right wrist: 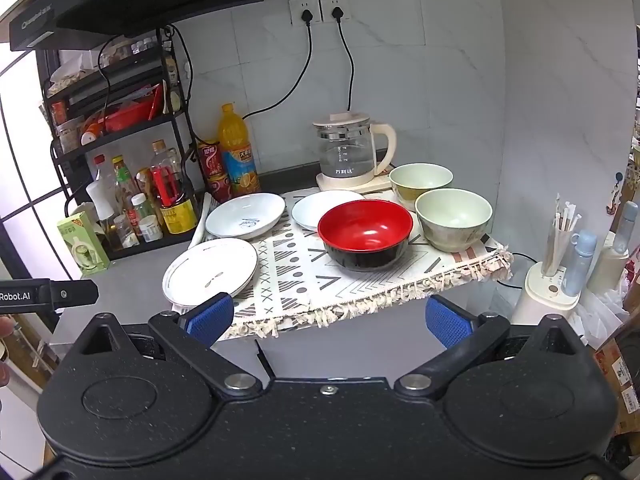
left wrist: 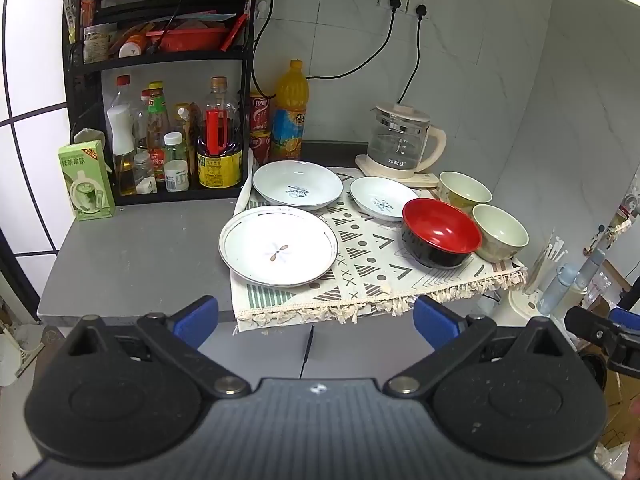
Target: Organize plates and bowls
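Note:
On a patterned cloth (left wrist: 372, 264) (right wrist: 304, 272) lie three white plates: a large rimmed plate (left wrist: 278, 245) (right wrist: 210, 272) at the front left, a deep plate (left wrist: 298, 183) (right wrist: 245, 215) behind it, and a small plate (left wrist: 382, 199) (right wrist: 316, 205). To their right stand a red and black bowl (left wrist: 440, 232) (right wrist: 365, 229) and two pale green bowls (left wrist: 500, 233) (right wrist: 454, 213), (left wrist: 464, 190) (right wrist: 420, 181). My left gripper (left wrist: 316, 320) is open, short of the cloth's fringe. My right gripper (right wrist: 328, 318) is open too, before the counter's edge, with nothing between its fingers.
A glass kettle (left wrist: 400, 140) (right wrist: 348, 154) stands at the back on its base. A black rack of bottles (left wrist: 172, 140) (right wrist: 136, 196), an orange drink bottle (left wrist: 290, 112) and cans fill the left. A green carton (left wrist: 86, 180) sits on the grey counter (left wrist: 132, 256).

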### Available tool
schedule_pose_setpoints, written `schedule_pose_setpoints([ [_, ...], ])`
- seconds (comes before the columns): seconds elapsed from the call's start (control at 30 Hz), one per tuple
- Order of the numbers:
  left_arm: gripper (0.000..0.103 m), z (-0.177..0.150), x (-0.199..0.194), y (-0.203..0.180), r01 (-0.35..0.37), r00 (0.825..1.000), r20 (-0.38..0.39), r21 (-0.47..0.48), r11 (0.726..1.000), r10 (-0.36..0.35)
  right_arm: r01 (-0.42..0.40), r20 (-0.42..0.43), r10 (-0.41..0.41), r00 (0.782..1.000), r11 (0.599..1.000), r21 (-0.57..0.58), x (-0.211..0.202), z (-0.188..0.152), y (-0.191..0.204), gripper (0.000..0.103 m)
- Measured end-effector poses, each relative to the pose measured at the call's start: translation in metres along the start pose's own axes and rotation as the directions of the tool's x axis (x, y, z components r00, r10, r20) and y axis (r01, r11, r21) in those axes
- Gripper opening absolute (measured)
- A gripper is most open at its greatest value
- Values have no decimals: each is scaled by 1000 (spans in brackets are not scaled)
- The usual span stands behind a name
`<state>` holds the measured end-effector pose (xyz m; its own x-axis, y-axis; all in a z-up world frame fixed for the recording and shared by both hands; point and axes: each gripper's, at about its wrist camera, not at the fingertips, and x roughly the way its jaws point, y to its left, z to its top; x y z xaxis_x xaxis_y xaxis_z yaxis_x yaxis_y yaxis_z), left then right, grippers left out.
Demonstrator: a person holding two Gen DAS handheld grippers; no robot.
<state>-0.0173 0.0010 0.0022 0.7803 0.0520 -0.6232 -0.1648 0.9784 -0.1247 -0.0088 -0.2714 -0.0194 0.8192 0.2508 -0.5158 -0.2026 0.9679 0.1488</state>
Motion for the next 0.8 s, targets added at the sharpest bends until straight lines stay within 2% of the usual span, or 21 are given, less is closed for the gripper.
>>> schedule_pose_setpoints([
  [0.7, 103, -8, -1, 2, -7, 1000, -5, -9, 1000, 7, 8, -9, -8, 1000, 1000, 0, -7, -8, -4, 103],
  [0.8, 103, -9, 0, 2, -8, 1000, -4, -11, 1000, 8, -3, 11, 2, 1000, 1000, 15, -6, -10, -5, 103],
])
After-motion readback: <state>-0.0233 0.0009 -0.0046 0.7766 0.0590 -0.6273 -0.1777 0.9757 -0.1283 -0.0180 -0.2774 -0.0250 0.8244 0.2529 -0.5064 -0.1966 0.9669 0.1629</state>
